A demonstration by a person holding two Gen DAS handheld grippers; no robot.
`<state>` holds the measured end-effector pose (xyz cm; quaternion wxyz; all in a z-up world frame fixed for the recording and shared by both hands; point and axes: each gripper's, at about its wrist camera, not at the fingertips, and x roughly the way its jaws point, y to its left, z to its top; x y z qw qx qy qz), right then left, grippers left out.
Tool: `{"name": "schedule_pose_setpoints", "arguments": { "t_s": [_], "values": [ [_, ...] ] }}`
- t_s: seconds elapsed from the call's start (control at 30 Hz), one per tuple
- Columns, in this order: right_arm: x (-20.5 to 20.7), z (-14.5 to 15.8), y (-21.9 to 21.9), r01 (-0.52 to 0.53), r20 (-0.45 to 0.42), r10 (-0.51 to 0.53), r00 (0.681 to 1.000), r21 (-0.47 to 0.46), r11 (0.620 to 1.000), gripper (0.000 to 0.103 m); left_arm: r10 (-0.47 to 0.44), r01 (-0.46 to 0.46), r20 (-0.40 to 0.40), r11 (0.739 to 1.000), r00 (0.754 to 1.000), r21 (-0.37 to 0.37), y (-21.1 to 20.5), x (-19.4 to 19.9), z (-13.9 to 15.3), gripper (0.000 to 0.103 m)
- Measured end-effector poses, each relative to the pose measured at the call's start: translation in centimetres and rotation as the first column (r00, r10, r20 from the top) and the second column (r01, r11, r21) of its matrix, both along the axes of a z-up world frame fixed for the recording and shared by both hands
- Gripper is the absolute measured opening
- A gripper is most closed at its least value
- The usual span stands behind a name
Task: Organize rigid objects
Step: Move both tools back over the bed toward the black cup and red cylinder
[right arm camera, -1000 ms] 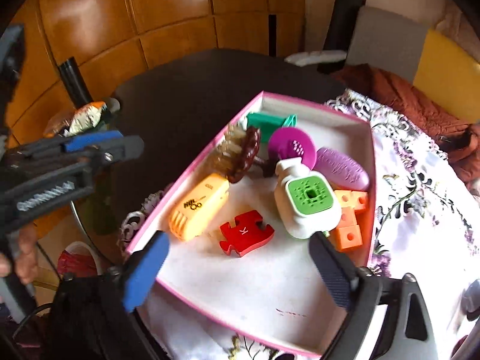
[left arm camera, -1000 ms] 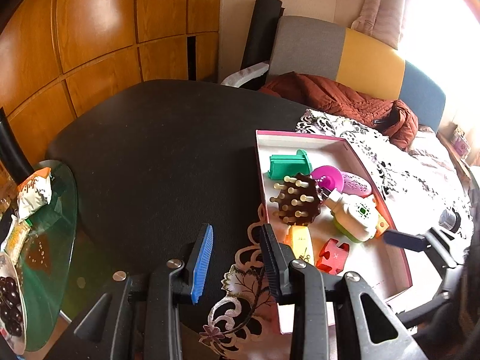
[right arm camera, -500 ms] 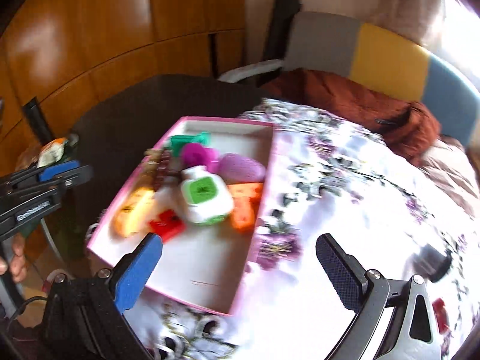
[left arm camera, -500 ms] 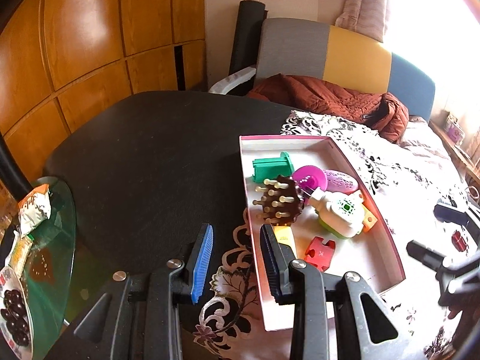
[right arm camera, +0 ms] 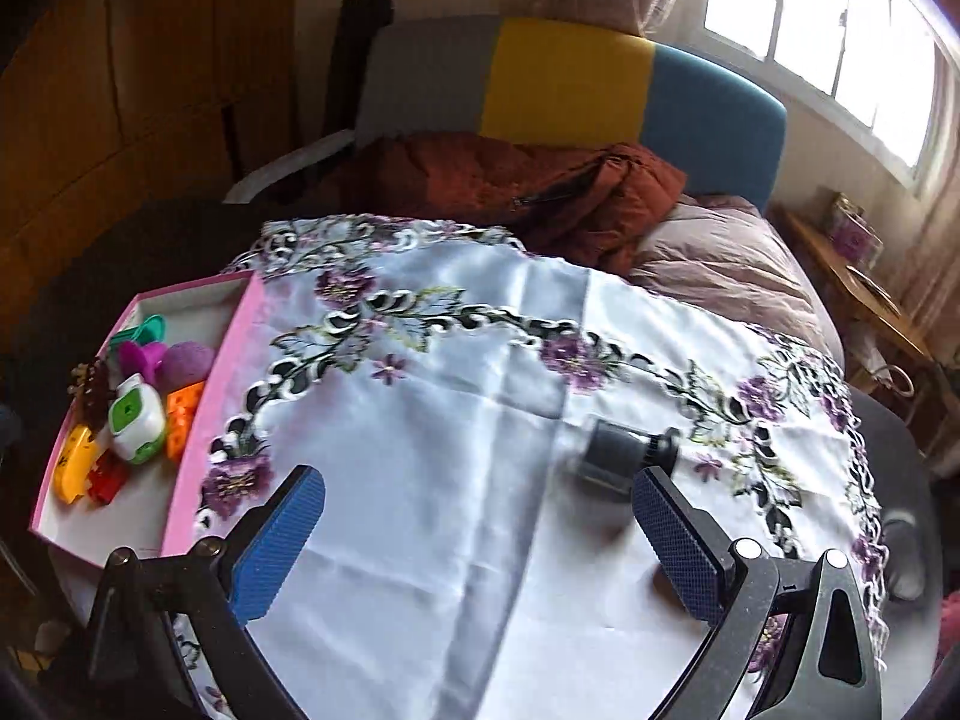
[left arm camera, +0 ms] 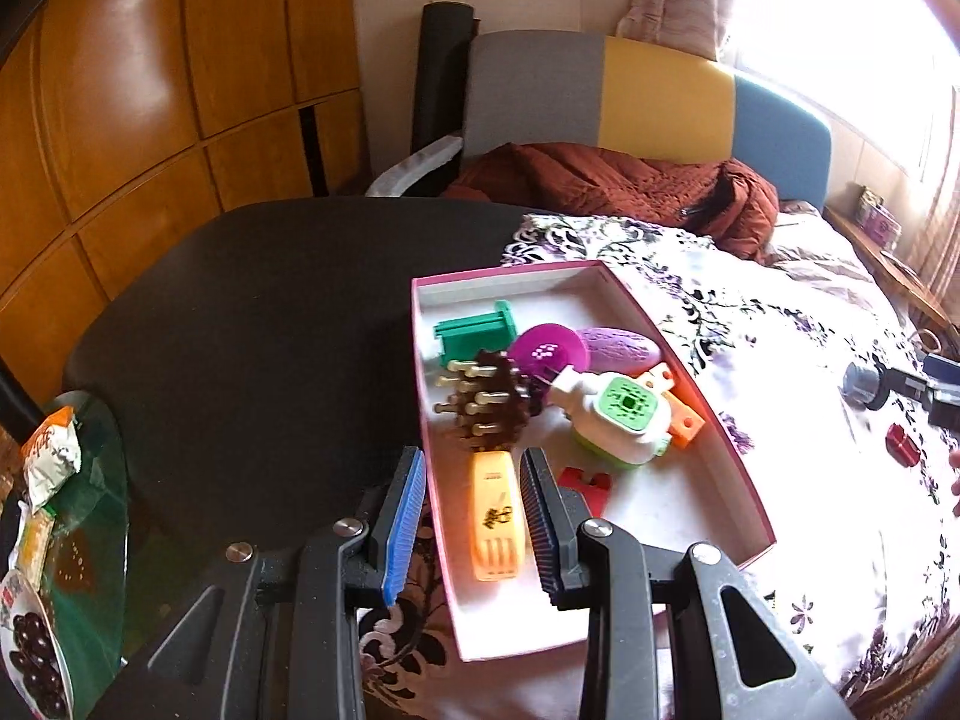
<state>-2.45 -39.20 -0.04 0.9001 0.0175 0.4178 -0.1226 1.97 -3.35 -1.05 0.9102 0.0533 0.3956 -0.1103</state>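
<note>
A pink-rimmed white box point(left arm camera: 708, 426) point(right arm camera: 198, 420) sits on the flowered cloth and holds several toys: a brown spiky brush point(left arm camera: 489, 405), an orange piece point(left arm camera: 495, 516), a white-and-green toy point(left arm camera: 618, 420), a green piece point(left arm camera: 477, 333). My left gripper point(left arm camera: 471, 528) hangs over the box's near left wall, partly open and empty. My right gripper point(right arm camera: 480, 540) is wide open over the cloth, with a grey cylindrical object point(right arm camera: 624, 450) point(left arm camera: 864, 384) just beyond its right finger. A small red object point(left arm camera: 903, 444) lies on the cloth nearby.
The flowered cloth point(right arm camera: 456, 432) covers part of a dark round table point(left arm camera: 252, 324). A glass side table with snacks point(left arm camera: 66, 516) stands at the left. A chair with a rust-coloured jacket point(right arm camera: 510, 186) stands behind.
My right gripper swung away from the box to the right, over the cloth, toward the grey cylinder. My left gripper shifted right, to sit over the box's near left wall.
</note>
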Motion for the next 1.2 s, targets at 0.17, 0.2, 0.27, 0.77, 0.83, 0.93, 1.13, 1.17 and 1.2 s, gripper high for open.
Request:
{"name": "schedule_pose_setpoints", "arguments": {
  "t_s": [0.17,0.2,0.27,0.77,0.83,0.93,1.13,1.17,1.2],
  "values": [
    [-1.2,-0.5,-6.9,0.198,0.023,-0.198,0.98,-0.001,0.98,0.103,-0.035,0.035,-0.005,0.999,0.999,0.017,-1.5,-0.1,0.0,0.032],
    [-1.6,-0.9,-8.2,0.244,0.027,-0.244,0.969,0.009,0.97,0.103,-0.043,0.043,-0.005,0.999,0.999,0.02,-1.8,-0.2,0.0,0.032],
    [-2.8,-2.0,-10.8,0.337,0.041,-0.338,0.94,0.043,0.941,0.103,-0.06,0.06,-0.005,0.998,0.998,0.03,-2.5,-0.2,0.1,0.032],
    [-5.4,-4.1,-16.1,0.549,-0.04,-0.552,0.833,0.177,0.817,0.103,-0.196,0.196,-0.009,0.978,0.981,0.065,-9.7,0.0,0.6,0.033],
    [-5.5,-4.1,-16.2,0.557,-0.046,-0.558,0.829,0.169,0.813,0.103,-0.22,0.22,-0.011,0.973,0.976,0.066,-10.8,0.0,0.7,0.034],
    [-5.8,-4.2,-16.6,0.574,-0.054,-0.575,0.817,0.179,0.799,0.103,-0.251,0.251,-0.012,0.965,0.968,0.074,-12.2,-0.2,0.6,0.034],
    [-6.5,-4.4,-17.5,0.61,-0.064,-0.612,0.789,0.209,0.764,0.103,-0.311,0.313,-0.03,0.947,0.95,0.068,-15.1,-0.4,0.4,0.038],
    [-6.6,-4.4,-17.7,0.616,-0.066,-0.618,0.784,0.215,0.758,0.103,-0.322,0.323,-0.035,0.944,0.946,0.061,-15.6,-0.5,0.3,0.039],
    [-6.7,-4.4,-17.9,0.623,-0.067,-0.626,0.777,0.219,0.751,0.103,-0.332,0.334,-0.04,0.941,0.942,0.057,-16.1,-0.5,0.2,0.04]
  ]
}}
